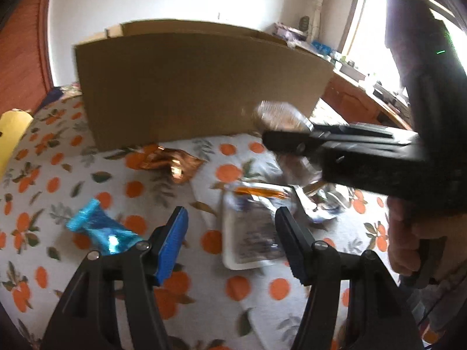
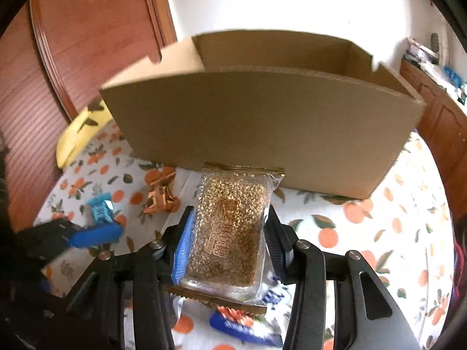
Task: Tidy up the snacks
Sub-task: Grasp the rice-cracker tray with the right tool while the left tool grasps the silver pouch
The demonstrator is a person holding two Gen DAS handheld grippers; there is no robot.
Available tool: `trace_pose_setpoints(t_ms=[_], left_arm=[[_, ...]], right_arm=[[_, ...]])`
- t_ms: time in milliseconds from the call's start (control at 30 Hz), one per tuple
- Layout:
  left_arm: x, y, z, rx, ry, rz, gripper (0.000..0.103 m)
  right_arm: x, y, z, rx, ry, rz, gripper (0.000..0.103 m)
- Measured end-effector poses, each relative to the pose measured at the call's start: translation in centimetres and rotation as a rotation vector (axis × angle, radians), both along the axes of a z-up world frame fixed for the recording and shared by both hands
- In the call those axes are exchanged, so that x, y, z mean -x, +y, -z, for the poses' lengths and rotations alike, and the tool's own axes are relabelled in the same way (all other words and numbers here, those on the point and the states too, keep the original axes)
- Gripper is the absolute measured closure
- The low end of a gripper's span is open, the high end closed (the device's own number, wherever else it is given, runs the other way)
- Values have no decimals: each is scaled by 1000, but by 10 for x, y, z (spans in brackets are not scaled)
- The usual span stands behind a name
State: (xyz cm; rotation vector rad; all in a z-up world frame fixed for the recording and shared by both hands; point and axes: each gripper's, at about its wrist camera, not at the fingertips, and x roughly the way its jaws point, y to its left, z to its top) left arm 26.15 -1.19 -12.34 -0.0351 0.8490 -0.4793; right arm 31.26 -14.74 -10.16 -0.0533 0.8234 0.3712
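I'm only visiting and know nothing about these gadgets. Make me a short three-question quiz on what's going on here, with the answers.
1. True or false: the right tool is closed on a clear packet of sesame candy.
2. What lies between the open fingers of the left tool? A) a flat white snack packet B) a banana C) a cup
3. Which snack lies nearer the cardboard box in the right wrist view: the copper-coloured wrapper or the blue wrapper?

Key
1. True; both pads press its sides.
2. A, the flat white snack packet on the orange-print cloth, not yet gripped.
3. The copper-coloured wrapper.
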Motion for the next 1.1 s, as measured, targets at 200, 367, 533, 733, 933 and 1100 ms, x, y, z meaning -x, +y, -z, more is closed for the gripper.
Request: trace_pose_setpoints(t_ms=[200, 367, 533, 733, 933, 1100], left_arm=[[-6, -19, 7, -2, 68, 18, 40], [-9, -37, 8, -80, 75, 4, 40], [-9, -54, 7, -178, 71, -5, 39], [-8, -68, 9, -251, 64, -24, 38], [-10, -74, 10, -241, 70, -60, 42], [-9, -53, 8, -212, 112, -90, 47]], right_arm=[[27, -27, -15, -31, -50, 21, 57], [43, -50, -9, -67, -56, 46, 57], [51, -69, -2, -108, -70, 49, 57], [51, -80, 9, -174, -85, 15, 57], [48, -91, 19, -269, -81, -24, 57], [48, -99, 20, -305, -65, -37, 57]])
